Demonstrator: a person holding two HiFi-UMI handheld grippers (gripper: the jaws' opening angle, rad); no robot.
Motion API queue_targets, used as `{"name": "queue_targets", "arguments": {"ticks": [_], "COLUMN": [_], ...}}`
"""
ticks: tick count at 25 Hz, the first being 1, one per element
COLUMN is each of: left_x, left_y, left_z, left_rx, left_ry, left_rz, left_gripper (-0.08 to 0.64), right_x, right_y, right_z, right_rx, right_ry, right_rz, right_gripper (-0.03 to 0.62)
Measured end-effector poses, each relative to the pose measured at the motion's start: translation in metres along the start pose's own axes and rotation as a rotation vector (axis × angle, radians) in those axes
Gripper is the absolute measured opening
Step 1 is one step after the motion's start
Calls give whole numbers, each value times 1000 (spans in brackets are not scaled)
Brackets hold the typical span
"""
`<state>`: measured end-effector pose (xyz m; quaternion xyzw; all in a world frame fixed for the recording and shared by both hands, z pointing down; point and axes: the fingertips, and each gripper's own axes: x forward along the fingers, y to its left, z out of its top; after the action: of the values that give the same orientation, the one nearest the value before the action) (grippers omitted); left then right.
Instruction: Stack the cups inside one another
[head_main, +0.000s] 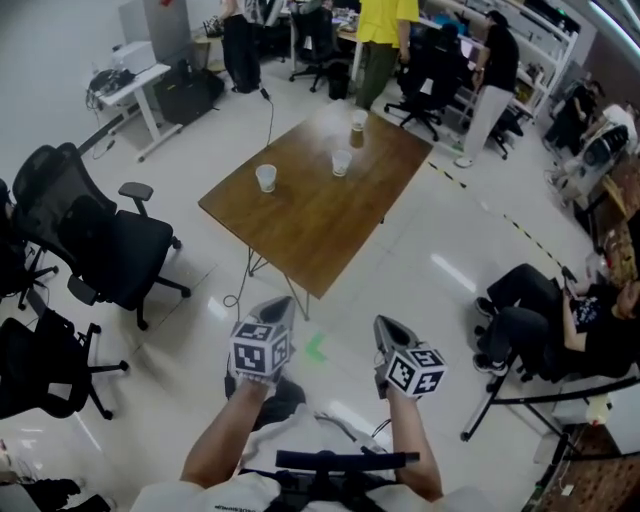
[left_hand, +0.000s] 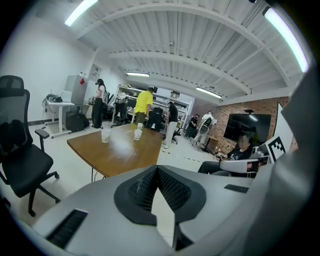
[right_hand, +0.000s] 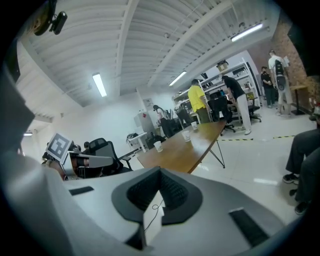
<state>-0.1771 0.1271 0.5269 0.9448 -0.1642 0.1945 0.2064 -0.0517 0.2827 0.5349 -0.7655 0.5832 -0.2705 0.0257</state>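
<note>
Floor (head_main: 400, 290) lies bare around table (head_main: 310, 230) bearing spaced-apart cups (head_main: 266, 177).

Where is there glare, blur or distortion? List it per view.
Head view: light streaks glare on the floor, sheen on the wooden table. Left gripper view: heavy fisheye, dark corners. Right gripper view: fisheye, tilted room, bright ceiling lamp.
</note>
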Motion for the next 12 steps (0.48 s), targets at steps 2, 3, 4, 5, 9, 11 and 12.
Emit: {"name": "queue_targets", "arguments": {"ticks": [2, 3, 4, 5, 9, 11, 12], "left_x": [12, 18, 23, 28, 43, 47, 49], "left_y": [16, 25, 34, 42, 77, 91, 98], "left_z": [12, 18, 23, 27, 39, 42, 42], "left_rx": [-10, -15, -19, -22, -38, -43, -45], "left_ry": [4, 6, 10, 15, 30, 38, 45], "left_rz": [13, 22, 29, 37, 51, 50, 50], "left_gripper": [-9, -9, -9, -9, -9, -9, -9], "right_x": [24, 36, 48, 60, 107, 129, 138], "right_y": [3, 4, 6, 8, 22, 30, 35], "right_z": [12, 17, 20, 23, 30, 31, 31], "right_rx": [-7, -8, -8, -9, -13, -20, -27], "right_ry": [4, 8, 13, 19, 38, 52, 63], "right_rz": [7, 11, 14, 17, 34, 48, 56], "right_gripper": [8, 8, 8, 8, 8, 8, 8]}}
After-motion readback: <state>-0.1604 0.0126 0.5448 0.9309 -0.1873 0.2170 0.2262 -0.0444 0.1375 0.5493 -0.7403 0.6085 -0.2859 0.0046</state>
